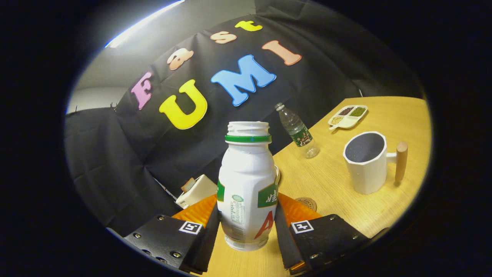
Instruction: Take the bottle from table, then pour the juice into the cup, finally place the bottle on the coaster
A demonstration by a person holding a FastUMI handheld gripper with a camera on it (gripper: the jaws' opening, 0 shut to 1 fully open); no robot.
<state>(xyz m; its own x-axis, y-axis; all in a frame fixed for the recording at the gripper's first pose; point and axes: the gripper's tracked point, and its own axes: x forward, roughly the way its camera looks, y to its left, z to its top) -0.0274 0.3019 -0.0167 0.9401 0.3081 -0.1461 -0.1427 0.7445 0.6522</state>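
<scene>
A white plastic juice bottle [246,184] with a green neck ring and no cap stands upright between my fingers. My gripper [246,223] is shut on the bottle's lower body, both pads pressing its sides. The bottle's base appears lifted slightly above the wooden table [330,184]. A white faceted cup [367,161] with a wooden handle stands beyond the fingers to the right, dark inside. A small round brown coaster [306,203] lies on the table just behind the right finger, partly hidden by it.
A clear water bottle [298,130] with a green label stands farther back near the cloth wall. A white divided dish [348,116] with grains sits at the far side of the table. A white toaster-like box [196,190] with a slice of bread sits behind the left finger.
</scene>
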